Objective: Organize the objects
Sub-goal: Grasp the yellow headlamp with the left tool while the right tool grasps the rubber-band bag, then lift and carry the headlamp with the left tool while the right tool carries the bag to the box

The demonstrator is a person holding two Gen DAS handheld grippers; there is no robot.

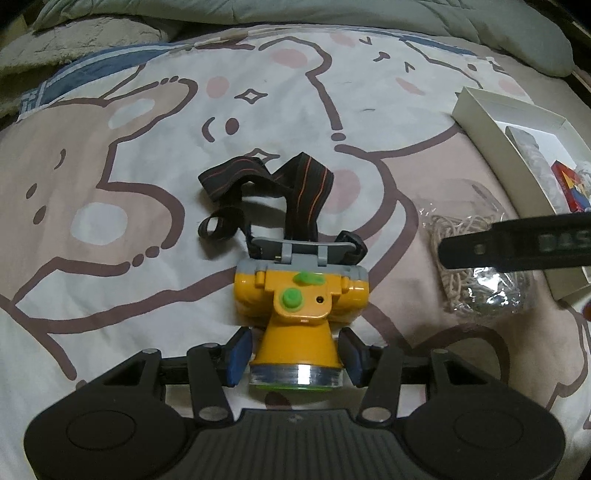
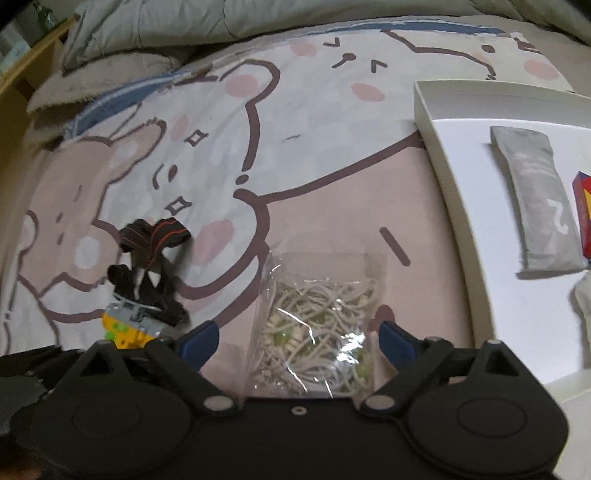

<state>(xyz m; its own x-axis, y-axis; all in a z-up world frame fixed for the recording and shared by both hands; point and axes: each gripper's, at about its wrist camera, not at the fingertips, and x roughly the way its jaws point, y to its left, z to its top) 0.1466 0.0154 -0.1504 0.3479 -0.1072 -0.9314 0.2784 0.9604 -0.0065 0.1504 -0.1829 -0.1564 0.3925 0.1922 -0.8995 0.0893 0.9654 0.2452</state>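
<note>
A yellow headlamp [image 1: 299, 306] with green buttons and a black striped strap [image 1: 266, 184] lies on the cartoon-print bedsheet. My left gripper [image 1: 294, 343] is shut on its cone just behind the silver lens rim, with the blue pads against both sides. In the right wrist view a clear bag of pale rubber bands [image 2: 317, 325] lies flat on the sheet. My right gripper [image 2: 297, 332] stands wide open astride it, both blue pads clear of the plastic. The headlamp [image 2: 125, 332] shows at that view's lower left, and the bag [image 1: 476, 280] sits to the headlamp's right in the left wrist view.
A white open box [image 2: 436, 147] sits right of the bag and holds a grey pouch [image 2: 543, 199] and a red carton [image 2: 583, 214]. A rumpled grey-green quilt [image 1: 295, 14] lines the far side. A black bar of the other gripper [image 1: 517, 245] crosses over the bag.
</note>
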